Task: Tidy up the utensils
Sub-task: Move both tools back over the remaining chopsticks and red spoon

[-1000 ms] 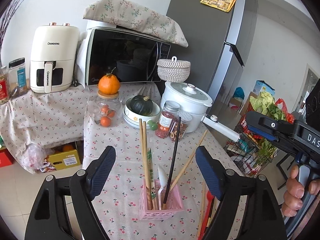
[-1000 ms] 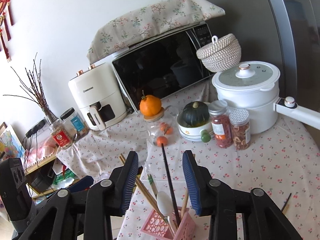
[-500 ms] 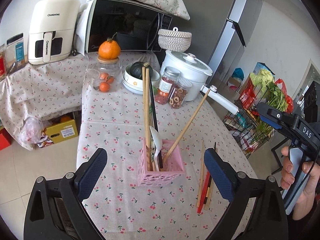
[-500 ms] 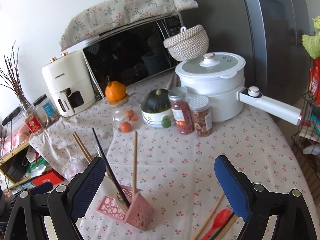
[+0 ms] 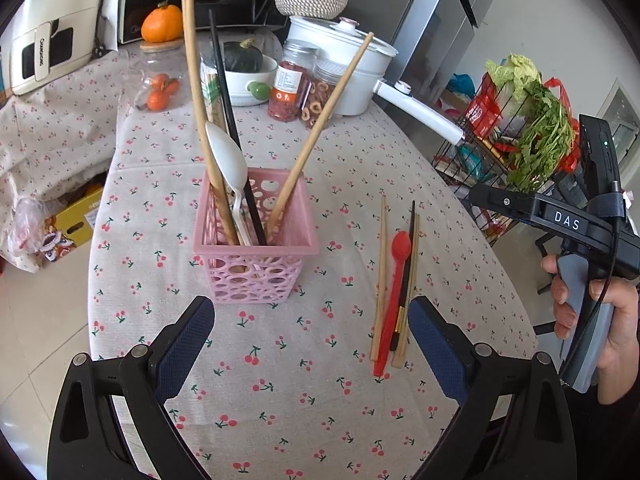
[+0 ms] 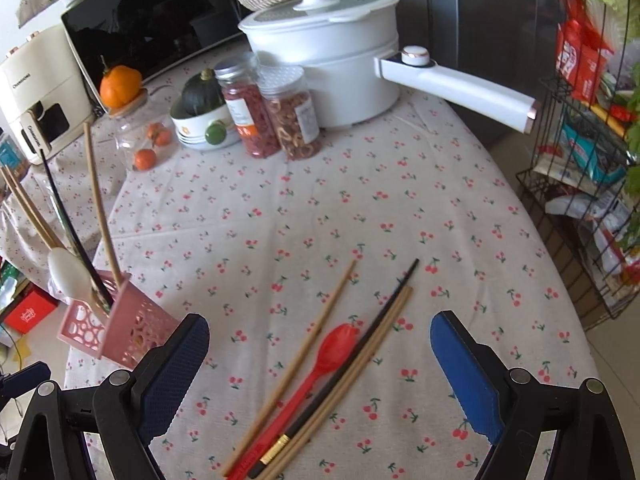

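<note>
While my left gripper (image 5: 310, 344) hangs spread wide and empty above the bench (image 5: 280, 400), its camera gives me the pink basket (image 5: 256, 248) square on, white spoon (image 5: 226, 160) and chopsticks standing inside. My right gripper (image 6: 320, 364), jaws just opened wide and holding nothing, sees that basket only at its left edge, but looks straight down on the loose red spoon (image 6: 316, 372), black chopstick (image 6: 372, 340) and wooden chopsticks (image 6: 304, 352) lying together.
</note>
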Demonstrator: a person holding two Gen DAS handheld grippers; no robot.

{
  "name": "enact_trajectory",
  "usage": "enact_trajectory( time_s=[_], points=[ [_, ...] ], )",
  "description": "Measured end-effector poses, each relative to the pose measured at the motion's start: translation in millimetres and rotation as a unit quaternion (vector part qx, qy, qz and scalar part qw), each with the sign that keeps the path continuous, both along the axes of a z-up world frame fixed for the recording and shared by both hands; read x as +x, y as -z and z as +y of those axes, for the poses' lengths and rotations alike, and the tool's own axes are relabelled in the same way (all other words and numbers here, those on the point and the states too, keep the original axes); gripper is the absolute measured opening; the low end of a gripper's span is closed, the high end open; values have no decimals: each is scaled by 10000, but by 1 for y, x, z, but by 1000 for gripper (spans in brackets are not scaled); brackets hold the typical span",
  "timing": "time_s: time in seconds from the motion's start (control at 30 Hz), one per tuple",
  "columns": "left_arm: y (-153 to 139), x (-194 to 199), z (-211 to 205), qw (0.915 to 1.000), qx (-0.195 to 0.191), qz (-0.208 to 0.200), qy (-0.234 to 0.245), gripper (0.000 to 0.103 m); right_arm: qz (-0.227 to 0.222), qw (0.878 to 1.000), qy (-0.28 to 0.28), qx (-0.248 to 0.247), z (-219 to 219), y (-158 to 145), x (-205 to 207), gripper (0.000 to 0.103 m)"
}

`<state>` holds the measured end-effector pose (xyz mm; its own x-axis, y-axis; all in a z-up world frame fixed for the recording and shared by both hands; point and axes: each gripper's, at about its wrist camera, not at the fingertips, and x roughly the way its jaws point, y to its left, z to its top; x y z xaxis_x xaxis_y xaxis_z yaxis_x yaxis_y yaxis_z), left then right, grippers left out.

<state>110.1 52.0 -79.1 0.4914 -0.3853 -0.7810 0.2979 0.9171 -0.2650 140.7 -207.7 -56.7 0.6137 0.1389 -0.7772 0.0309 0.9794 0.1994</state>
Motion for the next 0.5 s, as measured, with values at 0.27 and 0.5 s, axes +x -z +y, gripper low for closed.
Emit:
enact_trajectory(
  time_s=[0.27, 0.5],
  points=[
    [10, -8, -47, 9991, 365, -7, 202, 99, 592, 9975, 368, -87, -37, 27, 2, 94],
    [13, -9, -83, 9967, 666, -103, 448, 99, 1078, 9929, 437, -251, -55, 49, 11, 94]
  ],
)
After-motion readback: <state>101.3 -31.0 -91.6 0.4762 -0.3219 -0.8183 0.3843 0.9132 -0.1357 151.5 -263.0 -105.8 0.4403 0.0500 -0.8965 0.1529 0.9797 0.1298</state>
